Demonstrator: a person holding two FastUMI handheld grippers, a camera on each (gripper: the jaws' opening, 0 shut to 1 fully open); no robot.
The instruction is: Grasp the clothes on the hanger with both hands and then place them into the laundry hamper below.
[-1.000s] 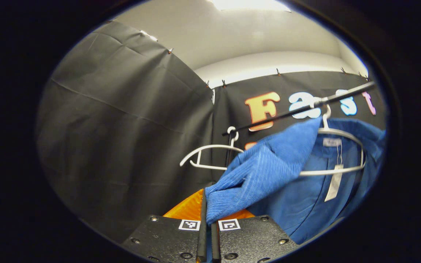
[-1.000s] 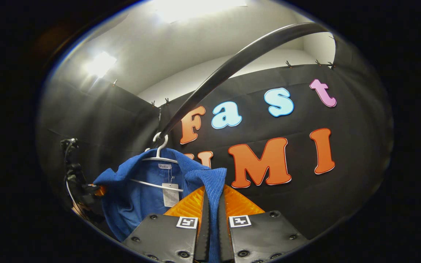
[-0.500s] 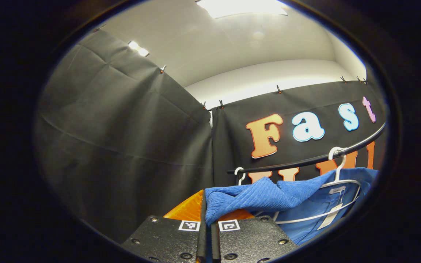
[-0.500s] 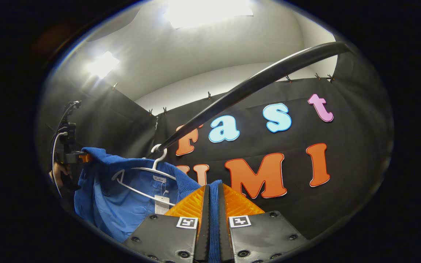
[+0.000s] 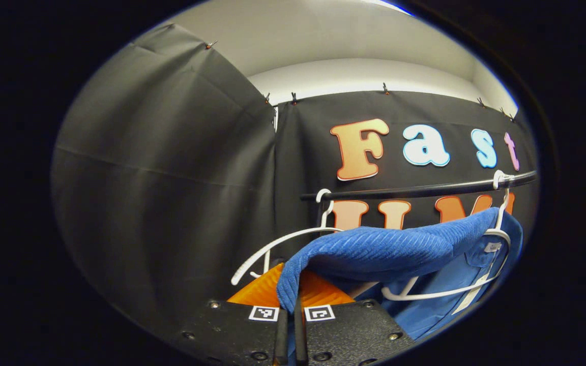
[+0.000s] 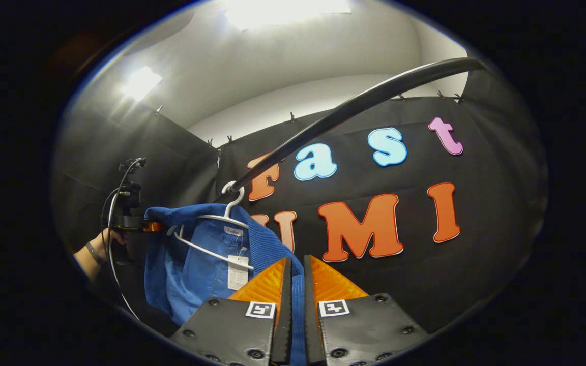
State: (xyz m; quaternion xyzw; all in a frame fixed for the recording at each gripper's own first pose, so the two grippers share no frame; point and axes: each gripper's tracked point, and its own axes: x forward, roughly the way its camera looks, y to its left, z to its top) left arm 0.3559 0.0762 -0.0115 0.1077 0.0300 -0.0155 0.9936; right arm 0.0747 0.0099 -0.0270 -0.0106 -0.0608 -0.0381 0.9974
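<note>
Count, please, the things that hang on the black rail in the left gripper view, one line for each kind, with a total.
White hangers: 2, one bare, one carrying the garment
Blue garments: 1
Total on the black rail: 3

left gripper [image 5: 289, 325] sat clamped, both fingers pressed on ribbed blue fabric garment [image 5: 374, 249]. right gripper [image 6: 293, 310] likewise pinched it between both fingers. a hand [image 6: 107, 239] gripped the left gripper's handle, wrist raised.
</note>
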